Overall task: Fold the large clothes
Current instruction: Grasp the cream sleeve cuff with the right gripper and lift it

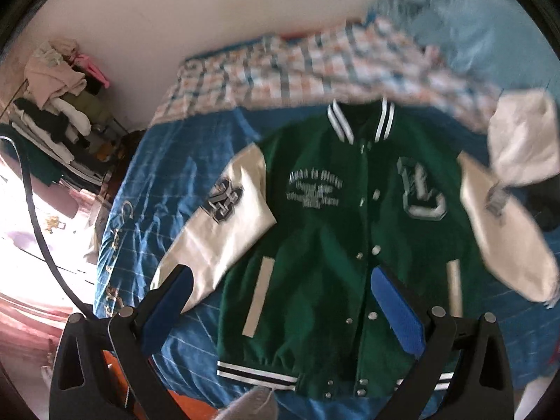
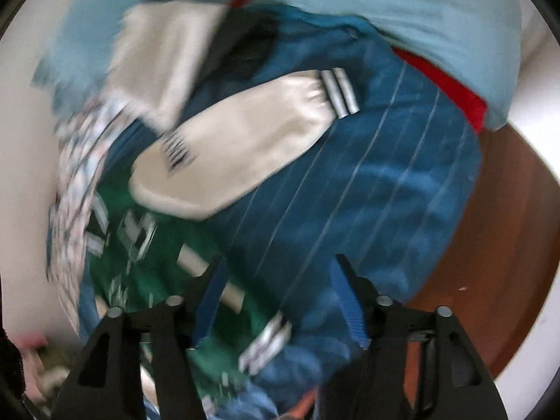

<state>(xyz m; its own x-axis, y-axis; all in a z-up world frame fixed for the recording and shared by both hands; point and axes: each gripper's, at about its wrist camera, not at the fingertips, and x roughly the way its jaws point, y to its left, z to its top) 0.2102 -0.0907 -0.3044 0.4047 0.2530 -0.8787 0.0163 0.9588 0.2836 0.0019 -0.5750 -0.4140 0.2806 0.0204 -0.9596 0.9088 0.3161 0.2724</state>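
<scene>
A green varsity jacket with cream sleeves lies face up, spread flat on a blue bedspread, collar at the far side, striped hem near me. My left gripper is open and empty, held above the jacket's lower half. In the blurred right wrist view the jacket's green body lies at lower left and one cream sleeve with a striped cuff stretches across the bedspread. My right gripper is open and empty above the jacket's hem corner.
A checked blanket and a light blue quilt lie beyond the collar. A white garment lies over the far sleeve. A rack piled with clothes stands at the left. Wooden floor shows past the bed's edge.
</scene>
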